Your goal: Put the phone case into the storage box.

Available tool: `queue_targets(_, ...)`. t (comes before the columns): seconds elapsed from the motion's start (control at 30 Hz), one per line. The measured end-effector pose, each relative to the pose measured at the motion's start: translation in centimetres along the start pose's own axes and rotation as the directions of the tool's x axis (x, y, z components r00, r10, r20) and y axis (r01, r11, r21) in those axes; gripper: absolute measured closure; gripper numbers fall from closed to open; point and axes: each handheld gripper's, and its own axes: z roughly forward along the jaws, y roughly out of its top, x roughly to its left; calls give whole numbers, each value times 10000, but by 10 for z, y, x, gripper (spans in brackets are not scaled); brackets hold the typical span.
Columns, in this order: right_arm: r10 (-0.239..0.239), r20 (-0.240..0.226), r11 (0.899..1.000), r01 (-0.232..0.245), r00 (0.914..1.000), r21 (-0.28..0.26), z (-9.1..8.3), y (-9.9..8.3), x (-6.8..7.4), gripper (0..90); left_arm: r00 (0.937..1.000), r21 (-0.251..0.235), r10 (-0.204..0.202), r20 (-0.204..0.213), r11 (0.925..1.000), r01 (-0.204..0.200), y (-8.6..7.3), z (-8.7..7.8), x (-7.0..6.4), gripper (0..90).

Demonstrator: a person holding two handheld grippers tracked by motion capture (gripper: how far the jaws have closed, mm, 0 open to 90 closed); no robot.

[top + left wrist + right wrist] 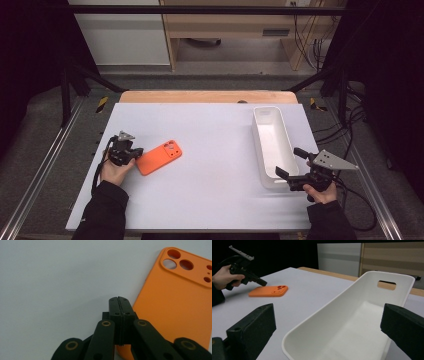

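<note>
A person sits at a white table [210, 200] with a black two-jaw tool in each hand.

The left tool [135, 152] is held low over the table on the person's left side. Its jaws are pressed together with nothing between them; in the left gripper view the left tool [119, 299] shows its closed tips over bare table. An orange phone case [159, 157] lies flat on the table just beside those tips, on their right, camera cutouts facing up and at the end farther from the tool. The closed tips sit at the case's near edge; whether they touch it cannot be told.

The right tool [291, 162] is on the person's right side with its jaws spread wide apart, holding nothing. A long white bin [261, 145] stands just ahead of it, its near end between the open jaws in the right gripper view. The bin [319, 315] is empty, with a handle slot in its far wall. From the right tool, the case [268, 291] lies well off to the left.
</note>
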Motion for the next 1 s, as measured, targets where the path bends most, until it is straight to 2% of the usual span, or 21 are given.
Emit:
queue_targets(0.53, -21, 8, 10000, 21, 10000, -40, -1, 0, 0, 4, 9990, 15, 267, 369, 9996, -267, -11, -12, -18, 900)
queue_targets(0.8, -26, 4, 10000, 26, 10000, -23, -1, 0, 0, 4, 9986, -43, 295, 445, 9996, -293, -13, -13, -19, 900)
queue_targets(0.93, -49, 29, 10000, 49, 10000, -34, -1, 0, -1, 4, 9990, -305, 294, 331, 9991, -283, -12, -16, -18, 895)
queue_targets(1.0, -33, 12, 10000, 33, 10000, -21, -1, 0, -1, 4, 9990, -534, 296, 341, 9982, -277, -10, -19, -17, 861)
